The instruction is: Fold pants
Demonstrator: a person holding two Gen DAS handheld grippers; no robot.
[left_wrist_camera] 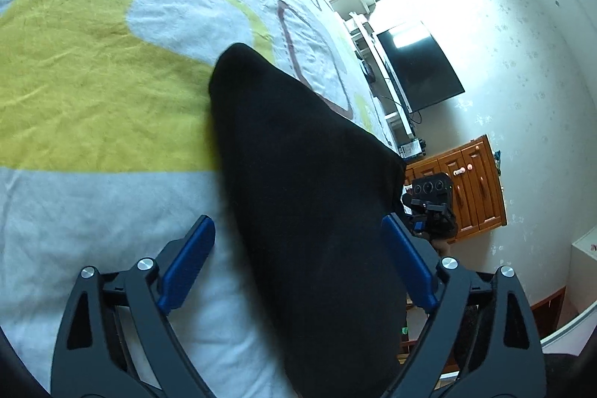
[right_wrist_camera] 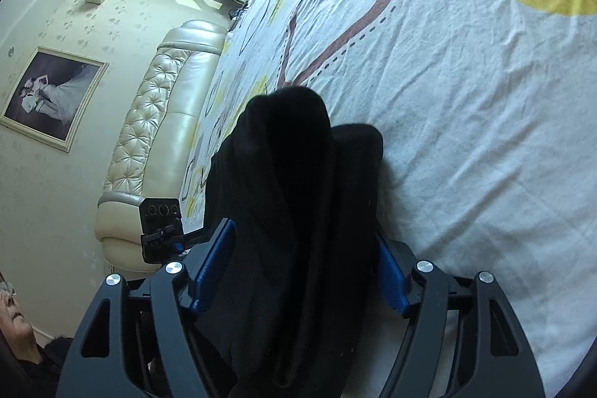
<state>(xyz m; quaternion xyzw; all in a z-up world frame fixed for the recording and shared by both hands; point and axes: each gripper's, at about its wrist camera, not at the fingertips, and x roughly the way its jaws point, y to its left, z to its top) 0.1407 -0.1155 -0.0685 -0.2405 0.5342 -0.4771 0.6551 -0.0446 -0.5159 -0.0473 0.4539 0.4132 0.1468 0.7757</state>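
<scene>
The left gripper (left_wrist_camera: pixel 298 248) stands wide open astride the black pants (left_wrist_camera: pixel 298 174), its blue pads clear of the cloth. The right gripper (right_wrist_camera: pixel 304 256) also straddles the bunched pants (right_wrist_camera: pixel 298 193); whether its pads press them is unclear. The pants lie on the patterned bedsheet (left_wrist_camera: pixel 93 81).

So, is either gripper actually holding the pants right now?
Left gripper: nothing, open wide around the pants. Right gripper: bunched pants fill its gap; grip cannot be told.
</scene>
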